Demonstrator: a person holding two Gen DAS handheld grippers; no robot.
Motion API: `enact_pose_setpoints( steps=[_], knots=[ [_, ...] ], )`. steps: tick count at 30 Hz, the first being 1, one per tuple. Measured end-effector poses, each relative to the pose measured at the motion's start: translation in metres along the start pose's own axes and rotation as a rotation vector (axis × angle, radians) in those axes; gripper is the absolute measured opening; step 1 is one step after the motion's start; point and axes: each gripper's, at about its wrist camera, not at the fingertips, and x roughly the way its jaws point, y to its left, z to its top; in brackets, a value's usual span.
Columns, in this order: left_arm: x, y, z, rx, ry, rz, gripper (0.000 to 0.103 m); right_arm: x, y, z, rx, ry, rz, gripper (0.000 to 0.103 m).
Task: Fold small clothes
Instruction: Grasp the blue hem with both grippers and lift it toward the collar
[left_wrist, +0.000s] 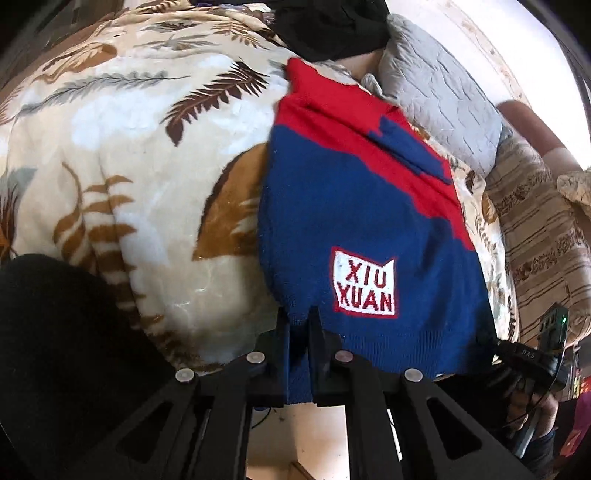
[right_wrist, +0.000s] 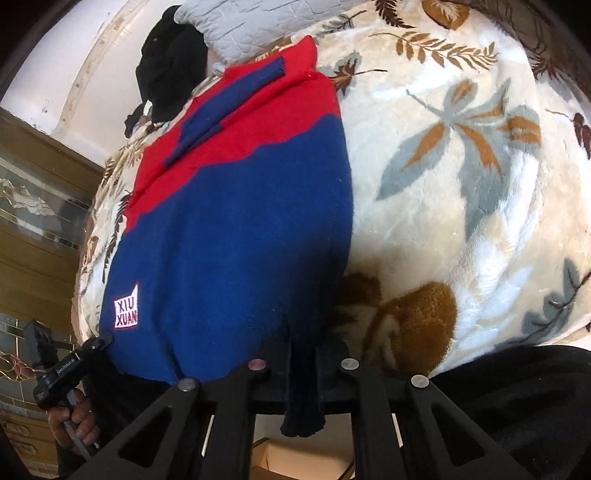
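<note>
Sweater (left_wrist: 332, 206): small knitted garment, navy below and red above with a jagged colour boundary; lies flat on the bed, one navy sleeve (left_wrist: 410, 151) folded across the red part.
Patch (left_wrist: 364, 282): white woven label edged in red, reading XIU XUAN, near the hem.
Left tool (left_wrist: 299, 317): black fingers pinched tight on the sweater's near hem, knit bunched between them.
Right tool (right_wrist: 303, 336): clamped on the hem at the other corner, a fold of navy knit hanging through.
Blanket (left_wrist: 147, 147): plush cream fleece with brown and grey leaf prints, covering the bed.
Pillow (left_wrist: 436, 92): grey, quilted, at the far end.
Dark clothes (right_wrist: 170, 62): black heap beside the pillow.
Room: pale wall behind, wooden panelling with patterned glass (right_wrist: 33, 206) at the side.
</note>
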Motion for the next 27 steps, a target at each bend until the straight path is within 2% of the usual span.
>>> enact_pose_setpoints(
  steps=[2, 3, 4, 5, 6, 8, 9, 10, 11, 14, 16, 18, 20, 23, 25, 27],
  knots=[
    [0.011, 0.006, -0.001, -0.026, 0.034, 0.010, 0.009, 0.007, -0.005, -0.001, 0.026, 0.029, 0.015, 0.023],
    [0.016, 0.006, 0.000, -0.038, 0.045, 0.011, 0.009, 0.007, -0.006, -0.004, 0.033, 0.020, 0.049, 0.036],
    [0.017, 0.007, 0.001, -0.045, 0.044, 0.004, 0.011, 0.007, -0.006, -0.005, 0.033, 0.017, 0.067, 0.053],
    [0.017, 0.007, 0.000, -0.045, 0.042, 0.000, 0.012, 0.006, -0.004, -0.007, 0.027, 0.018, 0.088, 0.061],
    [0.017, 0.006, 0.001, -0.042, 0.042, 0.000, 0.015, 0.006, -0.003, -0.008, 0.017, 0.019, 0.078, 0.063],
    [0.019, 0.003, 0.000, -0.025, 0.047, 0.009, 0.018, 0.010, 0.000, -0.009, -0.007, 0.027, 0.052, 0.061],
    [0.019, 0.002, 0.000, -0.015, 0.048, 0.016, 0.018, 0.011, 0.000, -0.009, -0.013, 0.035, 0.018, 0.041],
    [0.019, -0.001, 0.000, 0.005, 0.048, 0.027, 0.015, 0.011, -0.002, -0.008, -0.011, 0.042, -0.002, 0.013],
    [0.019, -0.004, 0.000, 0.018, 0.048, 0.028, 0.008, 0.012, -0.003, -0.008, 0.003, 0.050, 0.015, 0.012],
    [0.008, -0.008, 0.006, 0.026, 0.008, 0.003, 0.008, -0.003, -0.003, -0.004, 0.010, 0.051, 0.058, 0.009],
    [-0.016, -0.013, 0.014, 0.013, -0.062, -0.040, 0.008, -0.025, 0.004, -0.001, 0.004, 0.005, 0.107, 0.009],
    [-0.028, -0.018, 0.020, 0.038, -0.107, -0.049, 0.008, -0.040, 0.010, 0.005, -0.016, -0.033, 0.123, 0.009],
    [-0.019, -0.014, 0.023, 0.042, -0.084, -0.035, 0.008, -0.030, 0.002, 0.009, -0.010, -0.009, 0.108, 0.009],
    [0.023, 0.003, 0.020, -0.014, 0.070, 0.023, 0.008, 0.006, -0.017, 0.003, 0.058, 0.093, 0.093, 0.009],
    [0.016, 0.003, 0.022, -0.022, 0.037, 0.008, 0.008, 0.005, -0.017, 0.001, 0.076, 0.091, 0.116, 0.009],
    [-0.005, -0.002, 0.028, -0.012, -0.036, -0.034, 0.008, -0.013, -0.011, 0.008, 0.061, 0.037, 0.166, 0.009]
  ],
)
